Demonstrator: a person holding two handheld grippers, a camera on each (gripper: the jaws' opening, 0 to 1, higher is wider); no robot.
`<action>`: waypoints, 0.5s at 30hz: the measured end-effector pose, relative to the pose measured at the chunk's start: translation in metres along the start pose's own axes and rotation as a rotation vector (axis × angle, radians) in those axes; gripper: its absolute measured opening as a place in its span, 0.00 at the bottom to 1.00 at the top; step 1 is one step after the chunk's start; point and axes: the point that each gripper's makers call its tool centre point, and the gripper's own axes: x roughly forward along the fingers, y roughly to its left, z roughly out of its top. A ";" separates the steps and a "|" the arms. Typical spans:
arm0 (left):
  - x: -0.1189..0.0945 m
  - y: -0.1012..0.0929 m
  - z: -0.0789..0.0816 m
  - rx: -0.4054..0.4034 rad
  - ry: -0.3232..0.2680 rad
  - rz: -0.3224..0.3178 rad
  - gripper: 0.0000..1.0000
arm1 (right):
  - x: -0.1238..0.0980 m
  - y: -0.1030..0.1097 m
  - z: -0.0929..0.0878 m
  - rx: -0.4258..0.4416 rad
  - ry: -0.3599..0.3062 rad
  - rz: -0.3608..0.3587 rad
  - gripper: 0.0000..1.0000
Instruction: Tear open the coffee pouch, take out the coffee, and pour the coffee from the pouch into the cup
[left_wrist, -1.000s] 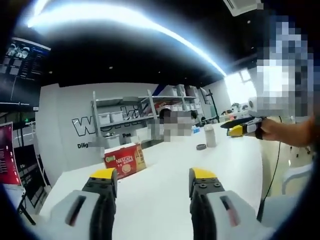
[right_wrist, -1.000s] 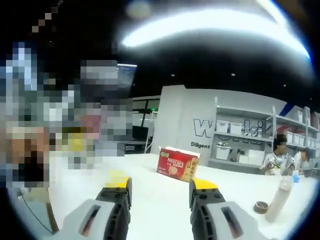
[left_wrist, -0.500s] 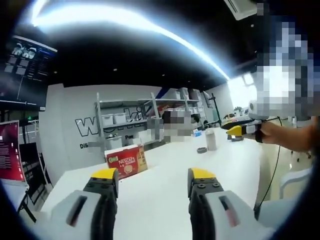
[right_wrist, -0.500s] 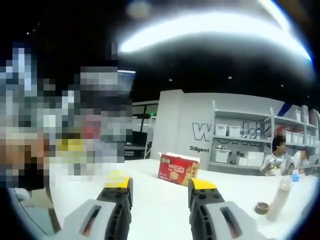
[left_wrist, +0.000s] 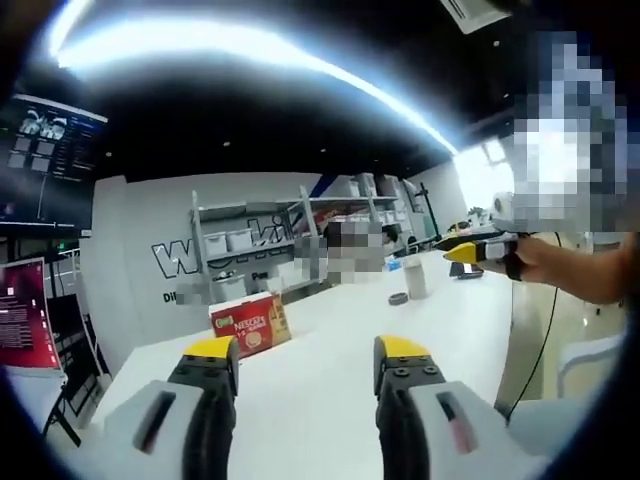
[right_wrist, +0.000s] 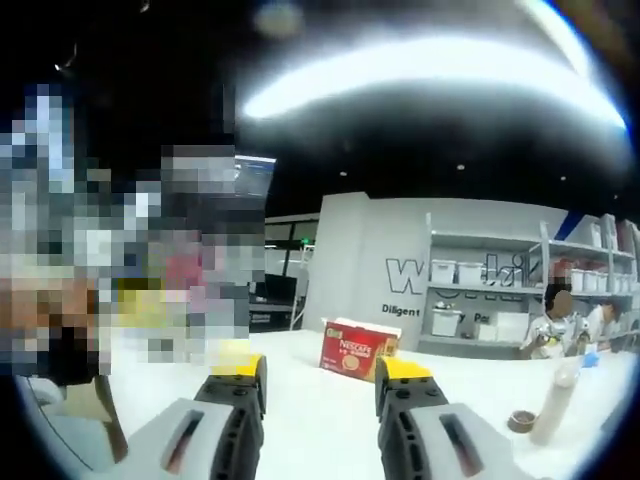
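A red Nescafe coffee box (left_wrist: 250, 325) stands on the white table (left_wrist: 320, 390), far ahead and left of my left gripper (left_wrist: 305, 360), whose yellow-tipped jaws are open and hold nothing. The same coffee box (right_wrist: 357, 351) lies ahead of my right gripper (right_wrist: 320, 372), also open with nothing between its jaws. A white cup (left_wrist: 416, 277) stands farther back on the table, next to a small dark roll (left_wrist: 398, 298). In the left gripper view the other gripper (left_wrist: 478, 251) comes in from the right, held in a person's hand. The cup (right_wrist: 555, 404) and the roll (right_wrist: 520, 419) sit at the right.
Grey shelving with white bins (left_wrist: 260, 240) lines the back wall (right_wrist: 400, 270). People sit at the table's far end (right_wrist: 560, 325). A red banner (left_wrist: 25, 320) and a dark screen (left_wrist: 45, 160) stand at the left. The table's right edge (left_wrist: 520, 330) drops off near a cable.
Both views have shifted a little as the hands moved; the box, cup and roll stay where they were. Both grippers remain open.
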 end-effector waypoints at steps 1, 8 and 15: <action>0.000 -0.001 0.001 0.000 -0.001 -0.001 0.57 | 0.000 0.001 0.000 0.001 0.001 0.002 0.44; 0.002 -0.009 0.017 0.002 -0.033 -0.005 0.57 | -0.007 0.004 0.012 -0.010 -0.010 0.005 0.43; 0.001 -0.017 0.027 0.003 -0.060 -0.022 0.58 | -0.013 0.005 0.030 -0.031 -0.035 0.001 0.43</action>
